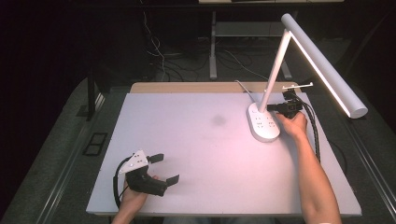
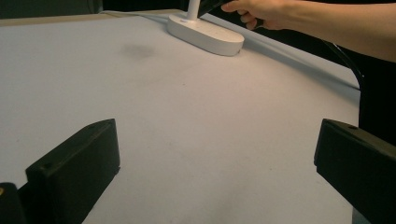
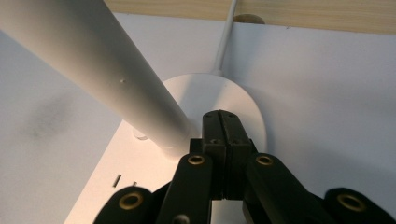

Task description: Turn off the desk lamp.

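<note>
A white desk lamp (image 1: 264,122) stands near the far right corner of the table (image 1: 201,154), its oval base flat on the pale top and its slim stem leaning up toward a long lit bar that hangs out past the right edge. The right gripper (image 1: 274,107) sits just beside the foot of that stem — its jaws are pressed together with nothing between them, their tips over the round back end of the base. The right hand (image 1: 295,123) grips it from the right edge side, cables trailing back along the forearm. A thin white cord (image 3: 225,39) runs from the base toward the far edge. Well apart, near the near left corner, the left gripper (image 1: 164,169) hovers low over bare table — jaws spread wide, empty, held in the left hand (image 1: 133,198).
</note>
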Action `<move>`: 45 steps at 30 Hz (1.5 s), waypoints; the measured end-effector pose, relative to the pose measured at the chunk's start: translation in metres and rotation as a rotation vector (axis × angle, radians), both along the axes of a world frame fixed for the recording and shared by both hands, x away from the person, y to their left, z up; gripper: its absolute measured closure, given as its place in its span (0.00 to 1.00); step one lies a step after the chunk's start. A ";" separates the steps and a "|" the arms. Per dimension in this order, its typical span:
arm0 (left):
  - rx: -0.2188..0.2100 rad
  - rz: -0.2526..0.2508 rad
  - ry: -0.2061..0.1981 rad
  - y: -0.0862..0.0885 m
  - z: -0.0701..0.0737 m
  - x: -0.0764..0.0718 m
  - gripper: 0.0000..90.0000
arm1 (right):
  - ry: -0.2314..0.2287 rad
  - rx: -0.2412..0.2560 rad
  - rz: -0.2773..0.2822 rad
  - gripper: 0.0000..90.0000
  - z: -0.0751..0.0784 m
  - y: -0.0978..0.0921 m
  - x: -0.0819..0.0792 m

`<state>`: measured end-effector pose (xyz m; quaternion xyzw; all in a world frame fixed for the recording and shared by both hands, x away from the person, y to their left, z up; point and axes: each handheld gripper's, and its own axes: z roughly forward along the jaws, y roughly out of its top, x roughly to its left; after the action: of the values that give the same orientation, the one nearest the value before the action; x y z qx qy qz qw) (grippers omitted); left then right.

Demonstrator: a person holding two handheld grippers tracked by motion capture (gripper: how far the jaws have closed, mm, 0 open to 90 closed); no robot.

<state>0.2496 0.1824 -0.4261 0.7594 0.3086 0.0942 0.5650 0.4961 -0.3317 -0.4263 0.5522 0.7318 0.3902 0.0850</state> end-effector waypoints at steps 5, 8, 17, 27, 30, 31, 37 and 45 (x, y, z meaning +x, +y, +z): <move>0.001 0.001 0.001 0.001 0.000 0.000 0.00 | -0.002 0.010 -0.001 1.00 -0.001 -0.001 -0.001; 0.000 0.002 0.002 0.001 0.000 0.000 0.00 | -0.002 0.020 -0.006 1.00 -0.002 -0.002 -0.001; 0.003 0.004 0.000 0.001 0.000 -0.001 0.00 | -0.015 0.069 -0.025 1.00 -0.007 -0.005 -0.004; 0.000 0.005 0.003 0.002 0.000 0.000 0.00 | -0.018 0.070 -0.023 1.00 -0.007 -0.005 -0.005; 0.002 0.004 0.004 0.001 0.000 0.001 0.00 | -0.019 0.075 -0.025 1.00 -0.006 -0.005 -0.006; 0.003 0.004 0.003 0.001 0.000 0.001 0.00 | -0.015 0.057 -0.023 1.00 -0.004 -0.005 -0.006; 0.003 0.003 0.006 0.002 0.000 0.001 0.00 | -0.012 0.065 -0.041 1.00 -0.001 -0.011 -0.008; 0.003 0.002 0.007 0.001 -0.001 0.001 0.00 | -0.052 0.071 -0.028 1.00 0.011 -0.012 -0.014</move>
<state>0.2505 0.1838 -0.4267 0.7603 0.3112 0.0923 0.5627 0.4820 -0.3442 -0.4157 0.5547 0.7073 0.4289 0.0900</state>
